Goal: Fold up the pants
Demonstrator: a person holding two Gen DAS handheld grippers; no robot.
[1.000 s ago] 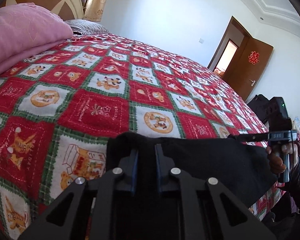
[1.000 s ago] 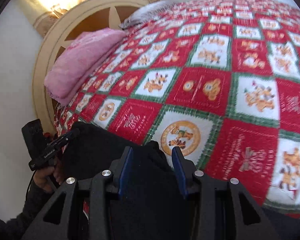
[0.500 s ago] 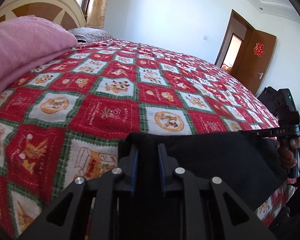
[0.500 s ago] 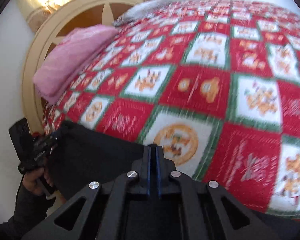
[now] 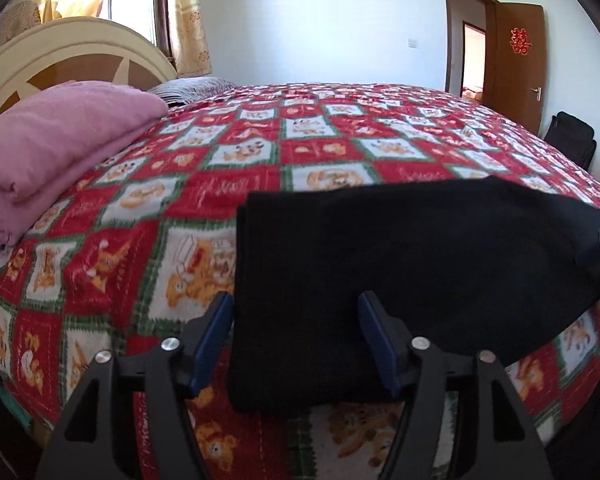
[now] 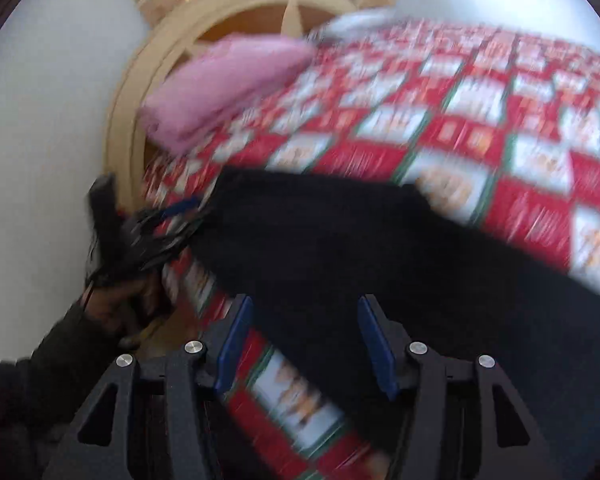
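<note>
The black pants (image 5: 400, 264) lie folded in a wide band along the near edge of the red patterned bedspread (image 5: 320, 148). My left gripper (image 5: 296, 340) hovers over their left end. Its jaws are opening, the blue pads (image 5: 216, 336) stand apart, and the cloth lies loose beneath them, unpinched. In the blurred right wrist view, my right gripper (image 6: 304, 344) sits over the near border of the pants (image 6: 360, 248). Its jaws are opening too, with nothing clamped. The left gripper (image 6: 152, 232) shows at the far end of the cloth, held in a hand (image 6: 116, 308).
A folded pink blanket (image 5: 60, 140) lies at the head of the bed by the cream headboard (image 5: 60, 52). A grey pillow (image 5: 192, 88) sits behind it. A brown door (image 5: 516, 60) and a black bag (image 5: 572, 136) stand at the far right.
Both grippers were shut on the pants' edge; now both have let go, their jaws stand apart and they have drawn back. The pants rest flat on the bed.
</note>
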